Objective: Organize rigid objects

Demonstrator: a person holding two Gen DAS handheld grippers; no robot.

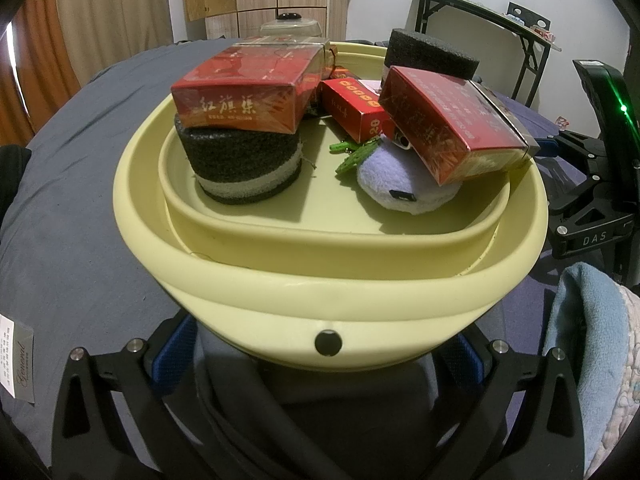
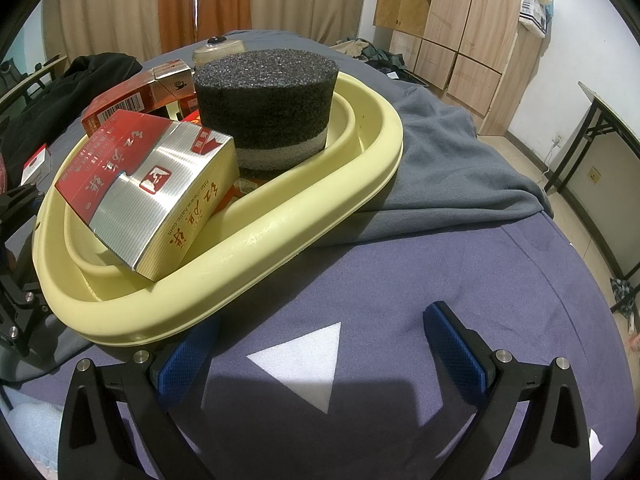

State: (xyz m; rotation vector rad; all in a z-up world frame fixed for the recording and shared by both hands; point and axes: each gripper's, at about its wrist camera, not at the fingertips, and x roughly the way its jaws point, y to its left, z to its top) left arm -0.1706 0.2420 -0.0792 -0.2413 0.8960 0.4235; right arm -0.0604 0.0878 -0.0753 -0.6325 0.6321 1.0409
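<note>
Nearest in the right wrist view, the right gripper is held over the blue cloth with jaws wide and nothing between them, just beside the yellow basin. In the left wrist view, the left gripper is placed against the basin's near wall; its fingertips are hidden beneath the rim, so the jaw state cannot be told. The rigid objects are gathered inside the basin: a red box is stacked on a foam cylinder, another red box is leaned on a plush toy, and a second foam cylinder stands farthest back.
</note>
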